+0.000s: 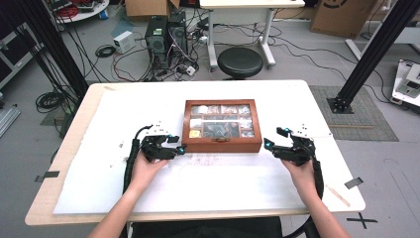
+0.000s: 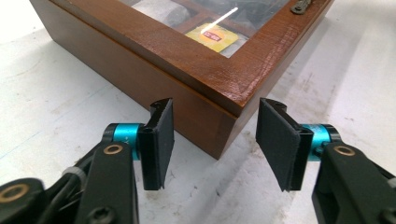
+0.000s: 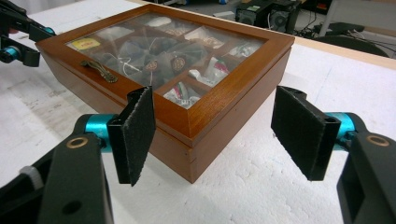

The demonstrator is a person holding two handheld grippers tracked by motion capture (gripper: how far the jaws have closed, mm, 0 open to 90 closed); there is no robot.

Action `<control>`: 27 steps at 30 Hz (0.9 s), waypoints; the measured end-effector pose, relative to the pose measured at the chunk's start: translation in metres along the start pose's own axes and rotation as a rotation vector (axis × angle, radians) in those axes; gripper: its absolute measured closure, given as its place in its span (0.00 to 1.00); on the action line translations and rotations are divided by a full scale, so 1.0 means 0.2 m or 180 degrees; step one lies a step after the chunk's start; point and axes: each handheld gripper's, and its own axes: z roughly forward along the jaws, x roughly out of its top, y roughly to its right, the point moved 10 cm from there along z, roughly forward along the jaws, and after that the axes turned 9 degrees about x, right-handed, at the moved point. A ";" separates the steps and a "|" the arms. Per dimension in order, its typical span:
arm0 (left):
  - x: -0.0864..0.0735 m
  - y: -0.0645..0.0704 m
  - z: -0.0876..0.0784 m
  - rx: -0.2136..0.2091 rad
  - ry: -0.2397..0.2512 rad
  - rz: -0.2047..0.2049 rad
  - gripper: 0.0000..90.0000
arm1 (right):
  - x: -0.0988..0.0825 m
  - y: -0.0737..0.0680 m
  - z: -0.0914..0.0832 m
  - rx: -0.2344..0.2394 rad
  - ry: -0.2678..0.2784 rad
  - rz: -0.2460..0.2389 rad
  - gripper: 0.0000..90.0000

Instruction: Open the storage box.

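Observation:
A brown wooden box [image 1: 221, 145] with a glass lid lies closed in the middle of the table, with small packets in its compartments. A yellow packet [image 2: 214, 36] sits in its front left compartment. A brass handle [image 3: 99, 71] is on the front edge of the lid. My left gripper [image 1: 181, 147] is at the box's front left corner. In the left gripper view that corner [image 2: 224, 130] stands between the pads [image 2: 159, 140], with a gap on each side. My right gripper [image 1: 267, 144] straddles the front right corner [image 3: 191, 154], jaws wide and clear of the wood.
A white foam sheet [image 1: 213, 183] covers the tabletop under the box. A black stool [image 1: 240, 62] stands beyond the far edge, with computer towers [image 1: 166, 39] and cables on the floor. Black frame posts [image 1: 369, 54] rise at both sides.

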 end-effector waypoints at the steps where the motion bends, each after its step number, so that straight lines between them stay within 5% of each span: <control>1: 0.00 0.00 0.00 -0.0030 -0.0069 0.0015 0.57 | 0.00 0.00 0.00 -0.0003 0.0003 -0.0003 0.35; 14: 0.02 0.01 0.01 0.0024 -0.0245 0.0137 0.60 | 0.00 0.01 -0.01 -0.0028 0.0021 0.0014 0.35; 27: 0.05 0.02 -0.03 0.0092 -0.0120 0.0229 0.74 | 0.00 0.01 -0.01 -0.0039 0.0042 0.0009 0.35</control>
